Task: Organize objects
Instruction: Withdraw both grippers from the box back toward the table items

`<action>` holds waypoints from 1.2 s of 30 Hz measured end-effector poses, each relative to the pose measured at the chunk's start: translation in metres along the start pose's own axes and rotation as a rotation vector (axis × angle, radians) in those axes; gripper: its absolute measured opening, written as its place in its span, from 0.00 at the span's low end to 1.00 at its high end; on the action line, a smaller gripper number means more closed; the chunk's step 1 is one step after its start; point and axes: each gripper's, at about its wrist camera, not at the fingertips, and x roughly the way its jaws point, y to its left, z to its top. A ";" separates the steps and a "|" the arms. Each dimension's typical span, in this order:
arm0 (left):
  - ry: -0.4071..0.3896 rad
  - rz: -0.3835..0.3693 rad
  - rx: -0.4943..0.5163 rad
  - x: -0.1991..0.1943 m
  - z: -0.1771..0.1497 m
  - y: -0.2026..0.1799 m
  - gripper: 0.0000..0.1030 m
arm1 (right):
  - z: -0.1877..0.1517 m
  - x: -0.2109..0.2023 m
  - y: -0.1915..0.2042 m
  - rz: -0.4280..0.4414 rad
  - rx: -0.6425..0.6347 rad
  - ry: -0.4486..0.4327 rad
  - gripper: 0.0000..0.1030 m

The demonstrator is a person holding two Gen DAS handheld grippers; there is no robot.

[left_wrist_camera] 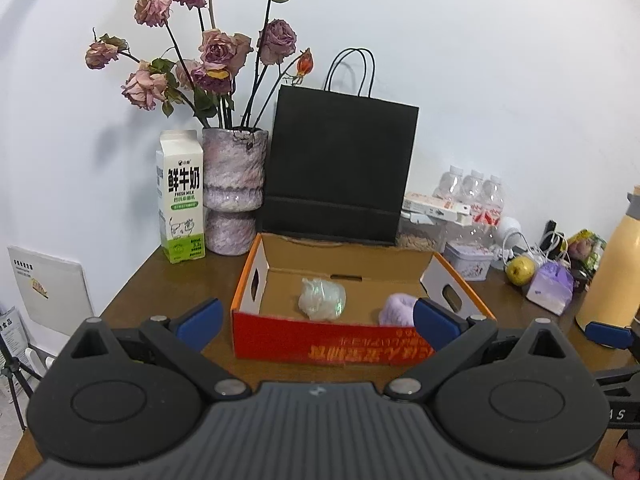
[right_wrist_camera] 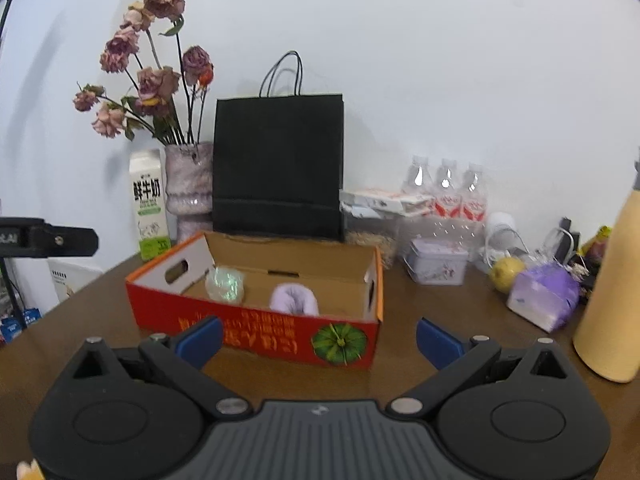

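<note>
An open red cardboard box (left_wrist_camera: 332, 342) (right_wrist_camera: 256, 332) stands on the brown table. Inside it lie a crinkled clear plastic bundle (left_wrist_camera: 322, 298) (right_wrist_camera: 225, 285) and a fluffy lilac roll (left_wrist_camera: 398, 310) (right_wrist_camera: 294, 300). My left gripper (left_wrist_camera: 318, 320) hovers just in front of the box, open, nothing between its blue pads. My right gripper (right_wrist_camera: 318, 338) is open too, empty, before the box's right front corner. A yellow-green pear (left_wrist_camera: 520, 271) (right_wrist_camera: 506, 273) and a lilac tissue pack (left_wrist_camera: 550, 288) (right_wrist_camera: 542, 300) lie to the right of the box.
Behind the box stand a black paper bag (left_wrist_camera: 340, 172) (right_wrist_camera: 278, 168), a vase of dried roses (left_wrist_camera: 234, 190) (right_wrist_camera: 190, 188) and a milk carton (left_wrist_camera: 181, 196) (right_wrist_camera: 149, 206). Clear bottles (right_wrist_camera: 448, 192), a small lilac tin (right_wrist_camera: 437, 266), cables and a tall yellow flask (right_wrist_camera: 612, 300) crowd the right side.
</note>
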 end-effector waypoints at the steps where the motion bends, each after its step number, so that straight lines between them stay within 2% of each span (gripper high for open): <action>1: 0.002 -0.002 0.003 -0.003 -0.003 0.000 1.00 | -0.003 -0.003 -0.001 0.006 0.005 0.006 1.00; 18: 0.068 -0.009 0.032 -0.056 -0.056 0.000 1.00 | -0.065 -0.060 -0.008 0.036 0.097 0.090 1.00; 36: 0.173 0.002 0.061 -0.077 -0.101 -0.001 1.00 | -0.111 -0.081 -0.004 0.033 0.037 0.178 1.00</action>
